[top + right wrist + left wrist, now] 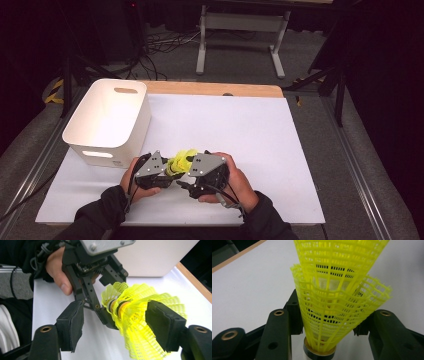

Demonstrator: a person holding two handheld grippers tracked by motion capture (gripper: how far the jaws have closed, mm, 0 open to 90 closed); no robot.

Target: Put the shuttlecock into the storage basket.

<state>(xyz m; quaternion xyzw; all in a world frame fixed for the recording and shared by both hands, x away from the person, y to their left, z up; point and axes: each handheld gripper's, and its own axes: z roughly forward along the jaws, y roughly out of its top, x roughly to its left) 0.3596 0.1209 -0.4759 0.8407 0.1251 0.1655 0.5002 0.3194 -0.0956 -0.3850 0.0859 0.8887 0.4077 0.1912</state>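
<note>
Both tongs meet at lower centre of the high view. Left gripper (100, 307) is clenched on the nested yellow shuttlecocks (135, 315) near their cork ends, steadying the stack above the white table (250, 130). Right gripper (120, 325) stands released, pads either side of the outer skirt and seemingly not touching it, probably poised to pull one free. White bin (107, 120) waits upper left, likely the destination. How many shuttlecocks are nested is hard to make out.

Shuttlecocks (337, 302) cropped, top edge.
</note>
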